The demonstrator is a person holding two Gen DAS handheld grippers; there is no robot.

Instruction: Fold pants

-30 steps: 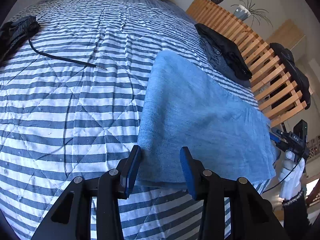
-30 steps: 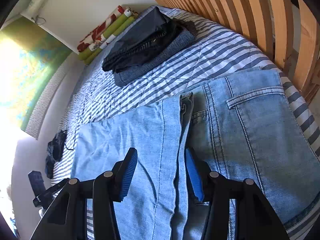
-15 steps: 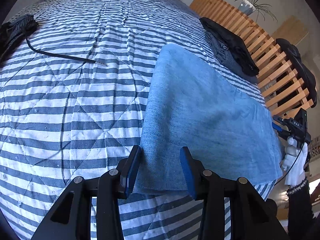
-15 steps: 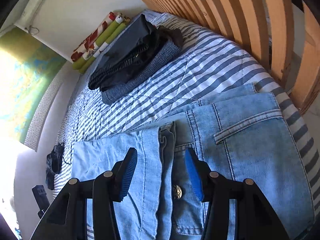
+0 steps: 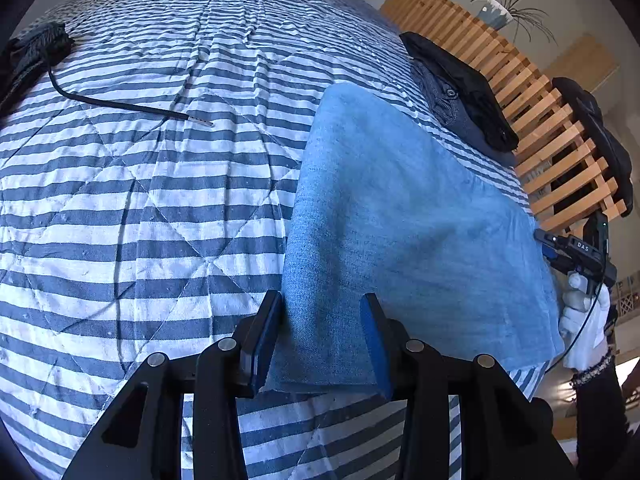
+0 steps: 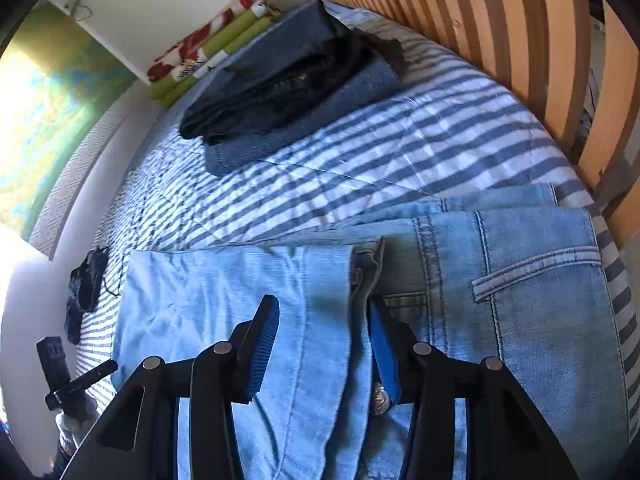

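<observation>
Light blue jeans point(image 5: 420, 220) lie folded flat on the blue-and-white striped quilt point(image 5: 140, 200). My left gripper point(image 5: 320, 336) is open, its fingers standing either side of the near corner of the folded denim. In the right wrist view the legs are folded over the waist part of the jeans point(image 6: 520, 280), whose back pocket faces up. My right gripper point(image 6: 324, 344) is open astride the leg hem edge, a metal button beside its right finger. A gloved hand holds the right gripper point(image 5: 572, 250) at the jeans' far end. The left gripper point(image 6: 80, 380) shows at lower left.
A stack of dark folded clothes point(image 6: 288, 80) lies by the wooden slatted headboard point(image 6: 500, 20). A black cable point(image 5: 120, 106) and a dark cloth bundle point(image 5: 36, 48) lie on the quilt's far side. Rolled green and red cushions point(image 6: 208, 56) sit at the wall.
My left gripper has slid forward, so the jeans' corner now sits between its fingers. The right gripper has shifted along the hem toward the waist, still open.
</observation>
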